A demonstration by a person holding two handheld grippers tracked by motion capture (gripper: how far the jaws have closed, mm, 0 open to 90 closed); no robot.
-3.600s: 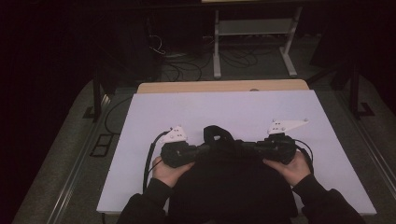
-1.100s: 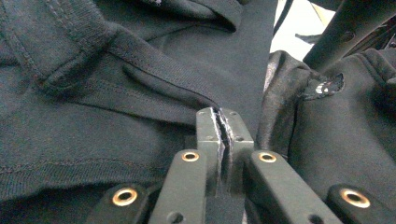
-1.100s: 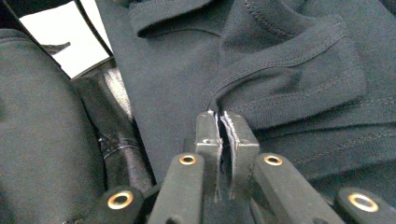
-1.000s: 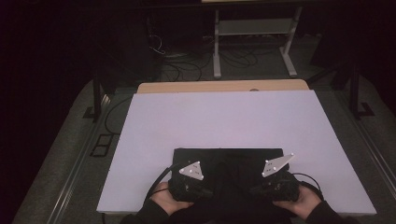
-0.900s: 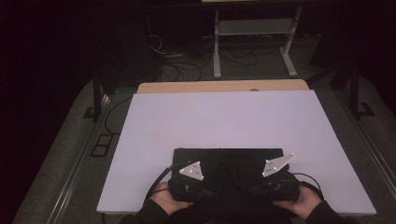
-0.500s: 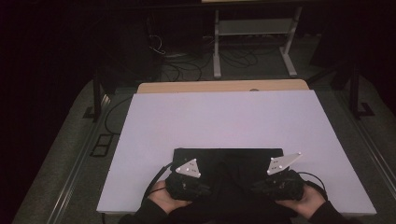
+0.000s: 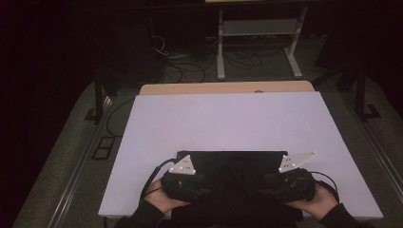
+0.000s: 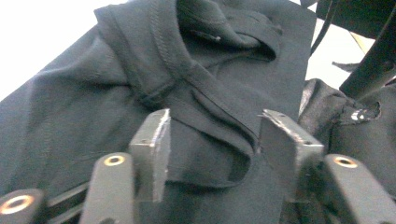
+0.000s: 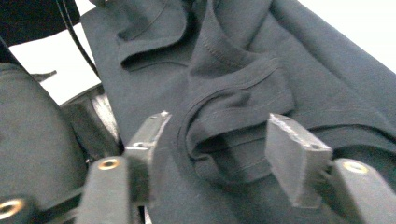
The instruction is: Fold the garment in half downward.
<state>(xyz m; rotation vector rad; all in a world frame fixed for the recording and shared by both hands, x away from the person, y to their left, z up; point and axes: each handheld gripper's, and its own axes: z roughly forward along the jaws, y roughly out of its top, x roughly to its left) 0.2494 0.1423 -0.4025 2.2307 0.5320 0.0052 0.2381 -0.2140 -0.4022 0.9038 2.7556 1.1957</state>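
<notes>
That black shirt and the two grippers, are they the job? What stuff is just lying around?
Part of the job:
black shirt
left gripper, open over a fold
right gripper, open over a fold
white table

Just lying about:
floor cables
metal stand

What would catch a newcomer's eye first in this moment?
A black garment lies folded at the near edge of the pale table, dark against it. The left gripper and right gripper sit at its two sides, jaws open over bunched, stitched folds of the cloth.
</notes>
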